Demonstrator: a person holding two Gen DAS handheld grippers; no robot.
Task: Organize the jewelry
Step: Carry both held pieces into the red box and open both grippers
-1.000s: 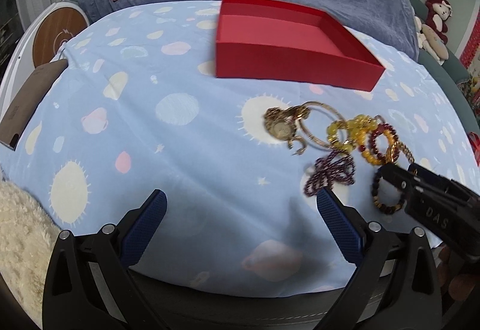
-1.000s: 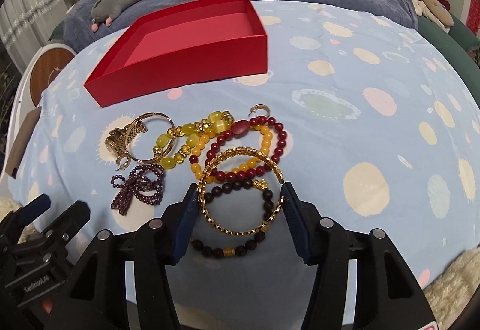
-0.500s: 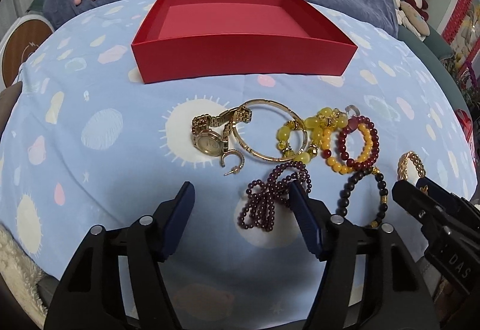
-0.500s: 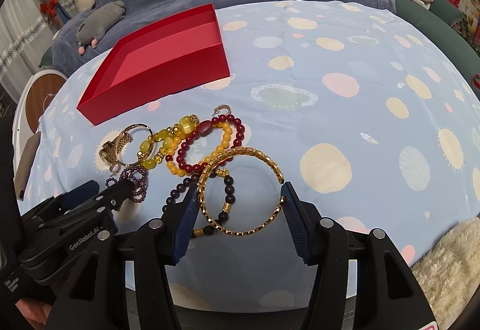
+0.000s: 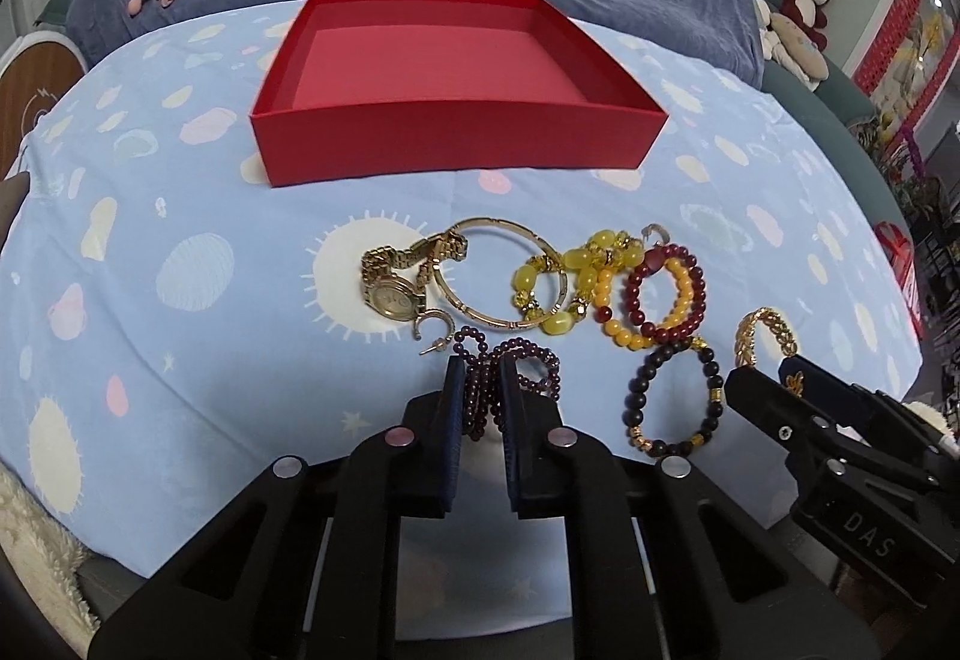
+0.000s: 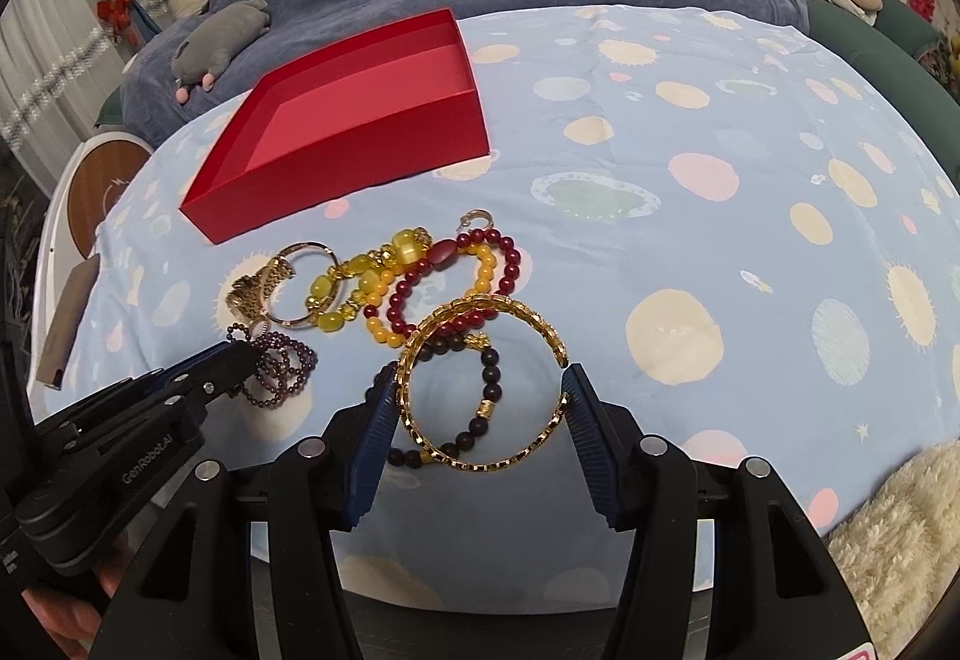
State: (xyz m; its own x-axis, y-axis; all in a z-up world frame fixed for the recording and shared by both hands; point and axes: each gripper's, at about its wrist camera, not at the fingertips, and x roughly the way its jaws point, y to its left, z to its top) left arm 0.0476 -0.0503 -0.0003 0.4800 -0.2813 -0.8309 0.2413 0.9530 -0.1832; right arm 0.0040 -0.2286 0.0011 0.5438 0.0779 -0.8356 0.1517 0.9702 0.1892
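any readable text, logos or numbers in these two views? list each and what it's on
"DAS" on the body of the right hand-held gripper, left wrist view; cut off at the frame edge.
"GenRobot.AI" on the body of the left hand-held gripper, right wrist view.
Watch dial: too small to read.
Nothing else legible.

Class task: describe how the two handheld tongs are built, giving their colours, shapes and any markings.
Both tongs are black plastic frames with cut-out slots and round silver bolts. The left tongs and right tongs carry ribbed dark blue pads. One side reads "GenRobot.AI", another "DAS". No cables or sleeves show.
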